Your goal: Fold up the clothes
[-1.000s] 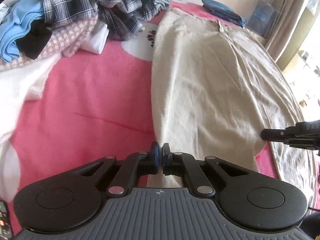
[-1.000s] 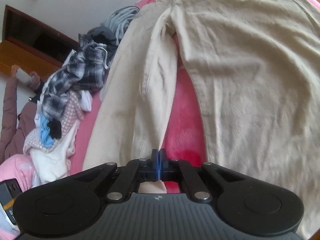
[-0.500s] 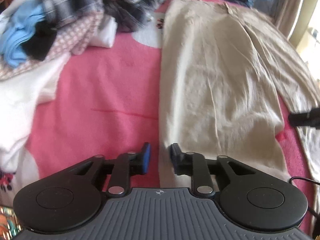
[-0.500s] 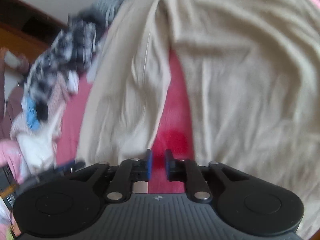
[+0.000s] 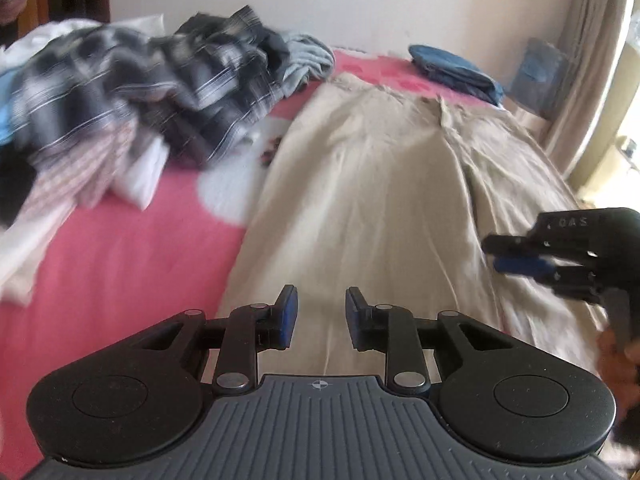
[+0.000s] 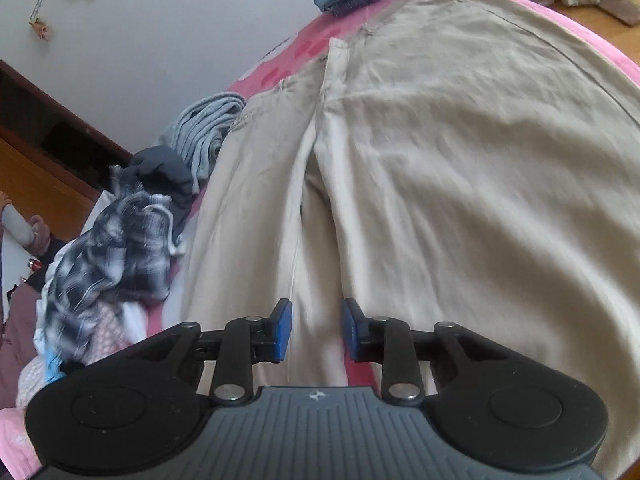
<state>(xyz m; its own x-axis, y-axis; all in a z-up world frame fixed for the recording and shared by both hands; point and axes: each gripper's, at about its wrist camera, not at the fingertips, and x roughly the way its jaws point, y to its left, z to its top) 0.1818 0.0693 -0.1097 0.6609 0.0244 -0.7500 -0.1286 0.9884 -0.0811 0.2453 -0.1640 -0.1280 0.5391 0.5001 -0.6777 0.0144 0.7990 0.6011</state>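
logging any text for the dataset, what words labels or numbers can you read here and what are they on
"DAS": pale raised letters, blurred, first letter unsure, on the black body of the right gripper, seen in the left wrist view.
No other readable text. The small round mark on the left gripper is a symbol, not letters. The beige trousers, plaid shirt and pink blanket show no lettering.

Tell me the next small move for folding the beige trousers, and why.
Probably reach both grippers forward toward the waistband. The beige trousers lie flat on the pink blanket, legs side by side, and the left gripper and right gripper are open, holding nothing.
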